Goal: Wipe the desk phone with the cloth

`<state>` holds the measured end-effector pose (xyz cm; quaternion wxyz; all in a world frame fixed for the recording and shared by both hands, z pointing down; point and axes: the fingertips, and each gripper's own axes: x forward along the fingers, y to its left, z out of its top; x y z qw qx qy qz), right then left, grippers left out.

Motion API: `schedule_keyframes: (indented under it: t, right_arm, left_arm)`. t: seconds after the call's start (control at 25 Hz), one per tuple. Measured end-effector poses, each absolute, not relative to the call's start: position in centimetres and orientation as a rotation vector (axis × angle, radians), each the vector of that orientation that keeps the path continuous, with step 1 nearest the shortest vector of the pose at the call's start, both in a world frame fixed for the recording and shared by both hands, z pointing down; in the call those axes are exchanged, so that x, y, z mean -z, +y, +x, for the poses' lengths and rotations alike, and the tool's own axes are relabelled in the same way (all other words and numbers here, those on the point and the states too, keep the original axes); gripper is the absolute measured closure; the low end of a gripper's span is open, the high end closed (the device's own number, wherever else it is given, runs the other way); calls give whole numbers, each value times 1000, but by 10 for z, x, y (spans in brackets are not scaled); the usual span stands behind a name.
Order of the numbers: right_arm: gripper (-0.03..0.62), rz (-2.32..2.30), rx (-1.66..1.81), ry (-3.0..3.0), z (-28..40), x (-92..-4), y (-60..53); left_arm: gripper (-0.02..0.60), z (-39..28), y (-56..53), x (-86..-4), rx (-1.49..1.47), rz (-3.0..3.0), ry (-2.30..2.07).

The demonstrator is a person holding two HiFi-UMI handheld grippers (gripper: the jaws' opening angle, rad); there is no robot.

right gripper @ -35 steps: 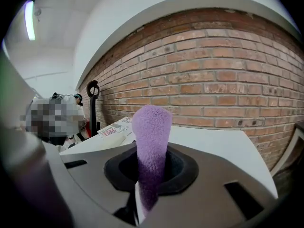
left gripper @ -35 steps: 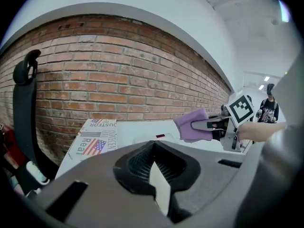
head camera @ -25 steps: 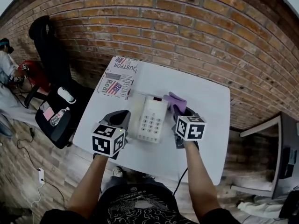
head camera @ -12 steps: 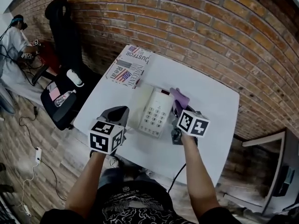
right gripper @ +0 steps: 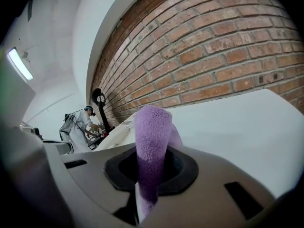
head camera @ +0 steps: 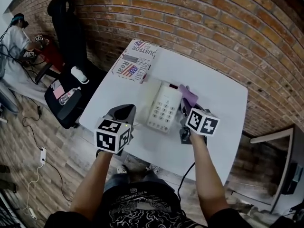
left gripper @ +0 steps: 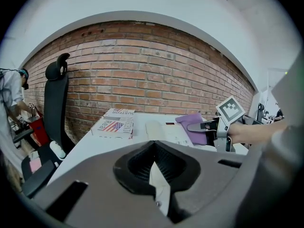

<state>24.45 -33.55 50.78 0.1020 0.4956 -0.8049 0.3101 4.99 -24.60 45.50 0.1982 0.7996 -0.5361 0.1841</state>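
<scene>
Right of the desk phone (head camera: 164, 109) as before, right tool (right gripper: 149, 172) pinching cloth (right gripper: 152, 127); left tool (left gripper: 154, 171) pressed together.

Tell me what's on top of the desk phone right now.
Only the purple cloth, clamped in the right gripper jaws, lies over the phone at its far right corner. The keypad is bare. Whatever sits beneath the cloth is covered.

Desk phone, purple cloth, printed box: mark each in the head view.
desk phone (head camera: 164, 110), head view, on its keypad.
purple cloth (head camera: 189, 94), head view, on its free end.
printed box (head camera: 136, 63), head view, on its top face.
</scene>
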Motion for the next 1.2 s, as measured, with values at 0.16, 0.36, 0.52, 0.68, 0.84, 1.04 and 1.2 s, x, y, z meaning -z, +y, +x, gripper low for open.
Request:
schedule_keyframes:
  t: [0.16, 0.36, 0.52, 0.68, 0.84, 1.04, 1.2]
  right_arm:
    - [551, 1475, -918, -2364, 242, -507, -326]
    - [551, 1482, -907, -2341, 233, -506, -309]
    - [551, 1494, -907, -2318, 230, -508, -294]
    - [551, 1503, -908, -2301, 226, -510, -282]
    - [551, 1514, -910, -2286, 223, -511, -268]
    - [551, 1530, -920, -2266, 218, -514, -251]
    - [551, 1546, -925, -2256, 214, -516, -239]
  left_arm:
    - [575, 46, -245, -452, -468, 2265, -1479]
    - [575, 41, -241, -453, -480, 2303, -1438]
    - [575, 35, -239, -454, -473, 2309, -1418]
    - [575, 31, -236, -455, -466, 2323, -1391]
    - [574, 31, -230, -455, -458, 2340, -1365]
    - [574, 26, -224, -450, -453, 2374, -1351]
    - [574, 22, -218, -448, -468, 2404, -1344]
